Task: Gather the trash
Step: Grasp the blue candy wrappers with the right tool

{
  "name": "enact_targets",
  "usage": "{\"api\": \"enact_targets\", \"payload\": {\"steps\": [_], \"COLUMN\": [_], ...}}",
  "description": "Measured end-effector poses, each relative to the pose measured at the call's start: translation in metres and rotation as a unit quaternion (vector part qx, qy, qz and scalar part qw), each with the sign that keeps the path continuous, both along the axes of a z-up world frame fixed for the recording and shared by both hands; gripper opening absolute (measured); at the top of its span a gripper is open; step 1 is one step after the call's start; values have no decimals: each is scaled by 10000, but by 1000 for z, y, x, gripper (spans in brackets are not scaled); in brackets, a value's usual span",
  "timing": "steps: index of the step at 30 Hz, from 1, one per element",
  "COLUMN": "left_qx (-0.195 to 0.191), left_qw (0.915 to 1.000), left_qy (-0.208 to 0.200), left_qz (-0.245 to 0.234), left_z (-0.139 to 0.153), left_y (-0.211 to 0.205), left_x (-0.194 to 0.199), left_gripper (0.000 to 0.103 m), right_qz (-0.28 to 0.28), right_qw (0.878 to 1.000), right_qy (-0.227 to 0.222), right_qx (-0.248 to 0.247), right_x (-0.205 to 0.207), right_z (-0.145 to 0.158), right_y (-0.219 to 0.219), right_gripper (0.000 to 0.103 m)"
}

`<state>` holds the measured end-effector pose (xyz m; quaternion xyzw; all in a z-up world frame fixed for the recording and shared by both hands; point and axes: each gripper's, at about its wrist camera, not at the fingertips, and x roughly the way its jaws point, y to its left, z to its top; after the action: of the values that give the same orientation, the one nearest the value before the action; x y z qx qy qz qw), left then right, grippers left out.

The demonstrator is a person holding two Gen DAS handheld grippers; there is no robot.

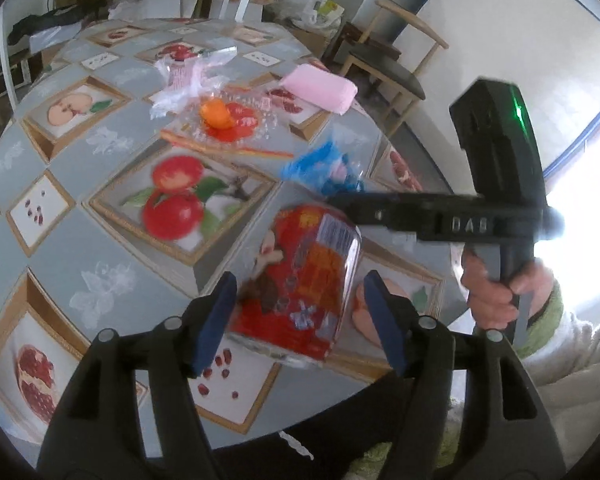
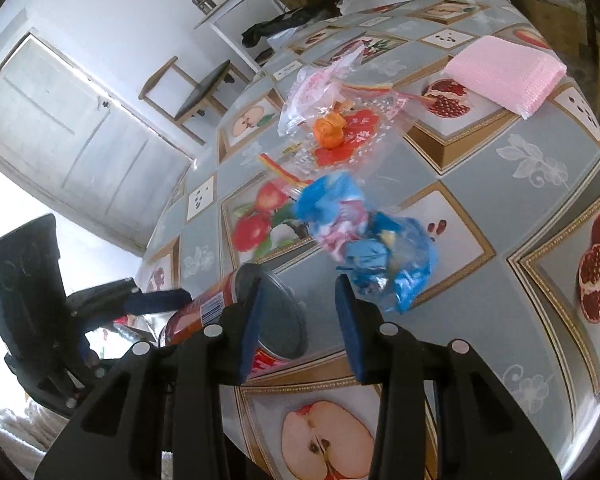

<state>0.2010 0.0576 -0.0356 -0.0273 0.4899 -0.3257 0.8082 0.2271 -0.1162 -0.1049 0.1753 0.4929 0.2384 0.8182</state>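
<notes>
Fruit-print desk point(image 1: 100, 240) filled view. Left gripper point(image 1: 300, 316) fingers spread around red can point(image 1: 300, 280) near desk's near edge, not yet pinching. Right gripper point(image 2: 298, 320) fingers spread near blue wrapper point(image 2: 372, 248). Next likely: close on can.

Left claw point(image 1: 300, 316) and right claw point(image 2: 300, 328) both gape, fingers apart.

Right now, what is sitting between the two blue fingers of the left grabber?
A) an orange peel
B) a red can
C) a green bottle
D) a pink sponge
B: in the left wrist view the red can lies on its side on the table between the pads of the left gripper, with a gap showing beside its right pad.
</notes>
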Motion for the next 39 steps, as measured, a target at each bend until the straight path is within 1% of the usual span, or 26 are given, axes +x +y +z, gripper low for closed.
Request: {"api": "enact_targets", "payload": {"steps": [1,2,4,7,8,11,13,19,21,22,24,26,27,28,29,30,32,34,35,36,39], "left_qx": [50,87,208,655,743,1120,1334,1939,1988,2005,1907,1624,1446,1294,1136,1031,848,699,615,592,568], "left_qw": [10000,9998,9991,9951,9937,9860,9813,9639,9625,9630,9675,9762,9808,9843,9882,9905,9940,9958,9967,9969,9967], "left_qy": [-35,-37,30,213,278,447,508,620,599,556,453,294,172,54,-120,-258,-409,-457,-477,-485,-570], "left_qz": [-48,-162,-378,-709,-788,-1156,-1288,-1718,-1748,-1711,-1595,-1405,-1300,-1197,-1023,-876,-565,-366,-251,-187,70], "left_z": [3,4,3,-5,-7,-15,-17,-34,-36,-35,-31,-21,-15,-9,-3,1,5,6,5,5,2], "left_y": [-3,-8,-17,-38,-42,-58,-66,-84,-86,-86,-81,-71,-64,-56,-47,-39,-26,-17,-11,-10,-2], "left_x": [4,8,15,27,30,36,38,33,32,31,29,27,24,21,17,14,6,0,-5,-6,-14], "left_gripper": [65,69,70,70,70,70,70,62,62,62,62,62,62,62,62,62,62,62,62,62,62], "right_qz": [4,8,10,39,60,97,122,141,107,90,13,-86,-154,-234,-283,-339,-390,-366,-308,-241,-108], "right_qw": [10000,10000,10000,10000,10000,9999,9999,9997,9997,9996,9994,9991,9988,9985,9983,9980,9979,9982,9984,9985,9969], "right_qy": [12,24,36,39,23,-16,-11,-31,-85,-127,-245,-340,-398,-459,-494,-533,-521,-469,-447,-402,-388], "right_qx": [2,8,11,10,8,-24,22,172,196,221,237,232,221,180,137,70,-15,-97,-157,-274,-679], "right_x": [-1,-1,-2,-2,-2,-2,-1,-4,-7,-9,-13,-17,-19,-19,-20,-19,-15,-9,-5,-1,8], "right_z": [0,0,0,0,0,1,0,3,7,10,18,26,30,33,35,37,38,36,34,31,25], "right_y": [1,1,-1,0,1,2,1,-5,-10,-13,-22,-31,-36,-41,-43,-46,-47,-45,-41,-36,-19], "right_gripper": [37,37,37,37,37,37,37,37,37,37,37,37,39,45,47,50,55,61,62,64,65]}}
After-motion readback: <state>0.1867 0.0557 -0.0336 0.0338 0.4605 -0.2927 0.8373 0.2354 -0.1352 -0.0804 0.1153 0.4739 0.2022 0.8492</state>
